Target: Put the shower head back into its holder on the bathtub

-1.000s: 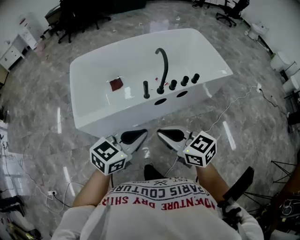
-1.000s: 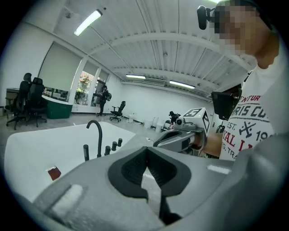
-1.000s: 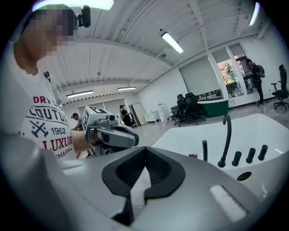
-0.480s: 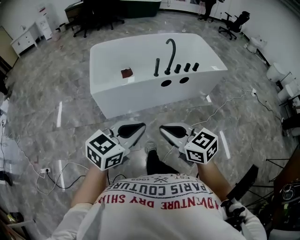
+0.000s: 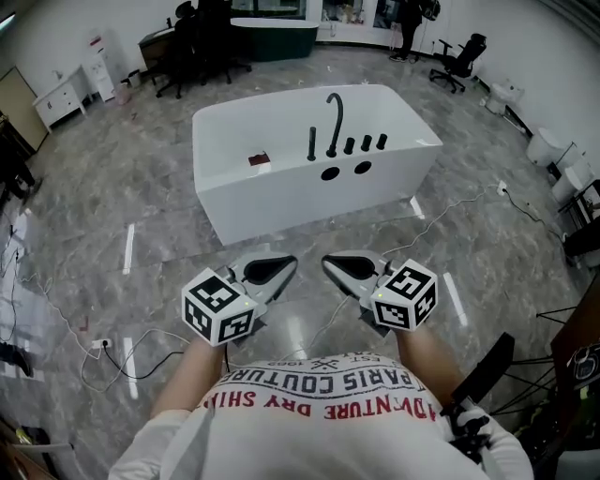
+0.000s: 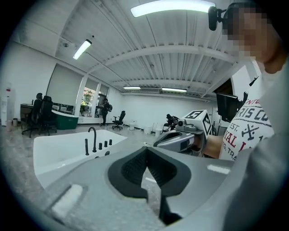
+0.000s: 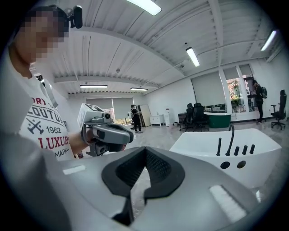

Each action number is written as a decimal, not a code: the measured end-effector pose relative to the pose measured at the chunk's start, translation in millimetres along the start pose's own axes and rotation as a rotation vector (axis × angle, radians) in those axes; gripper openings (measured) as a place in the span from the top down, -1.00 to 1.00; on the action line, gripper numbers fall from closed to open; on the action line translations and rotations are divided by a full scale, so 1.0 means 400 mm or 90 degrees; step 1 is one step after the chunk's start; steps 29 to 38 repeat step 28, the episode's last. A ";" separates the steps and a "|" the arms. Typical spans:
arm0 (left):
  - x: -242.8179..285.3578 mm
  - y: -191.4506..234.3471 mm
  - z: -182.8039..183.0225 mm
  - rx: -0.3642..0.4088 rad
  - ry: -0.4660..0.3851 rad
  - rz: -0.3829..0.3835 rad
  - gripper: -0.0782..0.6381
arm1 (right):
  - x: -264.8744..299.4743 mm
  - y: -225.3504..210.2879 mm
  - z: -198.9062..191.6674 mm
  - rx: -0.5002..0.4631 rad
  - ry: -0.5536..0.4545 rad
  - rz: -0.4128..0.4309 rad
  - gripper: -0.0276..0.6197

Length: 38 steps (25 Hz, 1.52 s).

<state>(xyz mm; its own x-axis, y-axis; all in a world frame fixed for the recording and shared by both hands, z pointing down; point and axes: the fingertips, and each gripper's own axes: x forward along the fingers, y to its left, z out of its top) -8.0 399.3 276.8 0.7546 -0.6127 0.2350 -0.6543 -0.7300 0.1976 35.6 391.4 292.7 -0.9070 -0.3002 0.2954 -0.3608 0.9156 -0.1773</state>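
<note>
The slim black shower head (image 5: pixel 312 143) stands upright on the near rim of the white bathtub (image 5: pixel 281 192), just left of the curved spout (image 5: pixel 334 117) and three knobs (image 5: pixel 366 143); well apart from the tub, over the grey floor (image 5: pixel 159 216), the left gripper (image 5: pixel 284 265) and right gripper (image 5: pixel 333 265) are side by side, both closed and empty.

Glossy grey marble floor (image 5: pixel 103 206) fills the frame. Black office chairs (image 5: pixel 457 58) stand at upper right, a white cabinet (image 5: pixel 64 94) at upper left. Strip lights (image 6: pixel 174 6) line the white ceiling (image 6: pixel 149 49).
</note>
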 end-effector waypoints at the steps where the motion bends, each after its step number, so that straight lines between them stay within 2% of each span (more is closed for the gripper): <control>1: 0.000 -0.026 -0.001 0.007 0.003 0.001 0.78 | -0.024 0.009 -0.009 0.000 -0.003 -0.003 0.91; 5: -0.003 -0.118 -0.015 0.005 0.000 0.013 0.78 | -0.124 0.048 -0.047 -0.001 -0.014 -0.019 0.91; 8: 0.014 -0.208 -0.043 -0.017 -0.008 0.002 0.78 | -0.217 0.080 -0.098 0.016 -0.020 -0.037 0.91; 11: 0.026 -0.289 -0.051 -0.014 -0.008 -0.001 0.78 | -0.293 0.115 -0.142 0.036 -0.024 -0.045 0.91; 16: 0.007 -0.396 -0.042 -0.004 -0.012 -0.010 0.78 | -0.368 0.175 -0.141 0.039 -0.042 -0.041 0.91; 20: -0.008 -0.442 -0.030 -0.009 -0.023 -0.009 0.78 | -0.396 0.214 -0.135 0.024 -0.048 -0.034 0.91; 24: -0.021 -0.481 -0.029 0.011 -0.015 -0.010 0.78 | -0.406 0.238 -0.132 0.025 -0.055 -0.034 0.91; 28: -0.031 -0.509 -0.035 0.012 -0.015 -0.012 0.78 | -0.409 0.264 -0.133 0.018 -0.056 -0.029 0.91; 38: -0.031 -0.509 -0.035 0.012 -0.015 -0.012 0.78 | -0.409 0.264 -0.133 0.018 -0.056 -0.029 0.91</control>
